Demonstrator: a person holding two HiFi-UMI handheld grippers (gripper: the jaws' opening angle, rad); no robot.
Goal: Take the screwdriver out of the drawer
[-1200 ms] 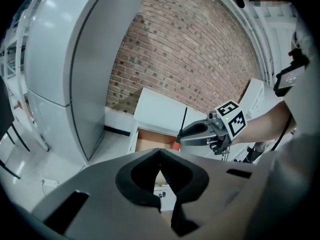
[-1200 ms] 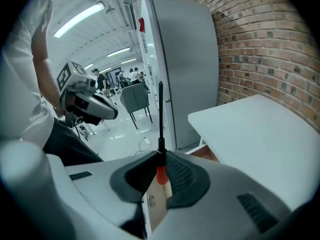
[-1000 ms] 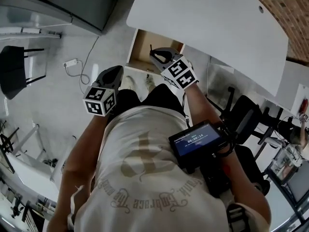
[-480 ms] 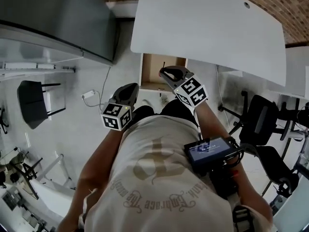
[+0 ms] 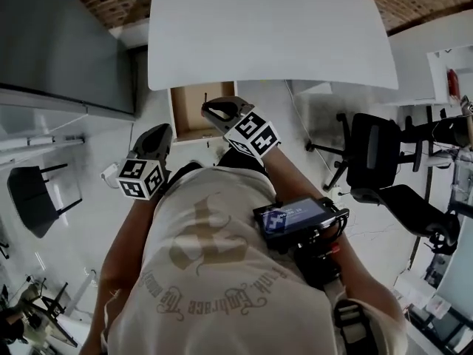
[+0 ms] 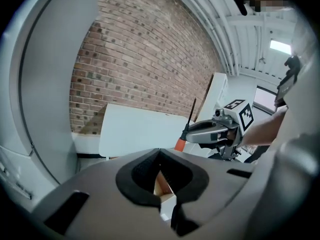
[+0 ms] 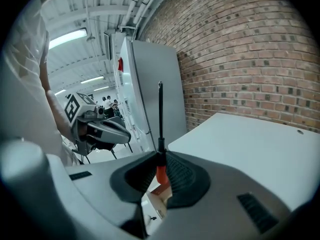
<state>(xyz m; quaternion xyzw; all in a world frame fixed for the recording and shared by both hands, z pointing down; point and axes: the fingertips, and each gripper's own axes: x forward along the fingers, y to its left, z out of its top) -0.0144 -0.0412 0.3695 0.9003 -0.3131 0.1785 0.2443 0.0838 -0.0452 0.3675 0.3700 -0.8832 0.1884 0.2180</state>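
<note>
From where I stand, the tall grey metal cabinet [image 5: 59, 50] on the far left is well apart from the action and no threat. Next comes the left gripper [image 6: 159, 153], held low beside the person's body with its jaws closed on each other and nothing between them. It is doing no work, so if the tool slips there is nothing ready to catch it.

Just right of it is the open drawer with a pale wooden inside [image 5: 183, 118], tucked under the table's near edge. The screwdriver with a thin black shaft and an orange-red handle [image 7: 160, 114] looks to be clear of it, held above its front by the right gripper [image 7: 161, 156]. Those jaws are clamped on the handle just below the shaft, which stands straight up past the tips.

That is my main worry. The grip takes only a short stretch of a round handle, so I'd guess a knock or a quick twist could swing the tool in the pads or drop it back into the drawer or onto the floor. The likeliest knock is the white rounded tabletop [image 5: 266, 35], whose edge hangs right over the drawer, near the shaft's tip.

The black office chairs [image 5: 373, 154] on the right are well apart.
</note>
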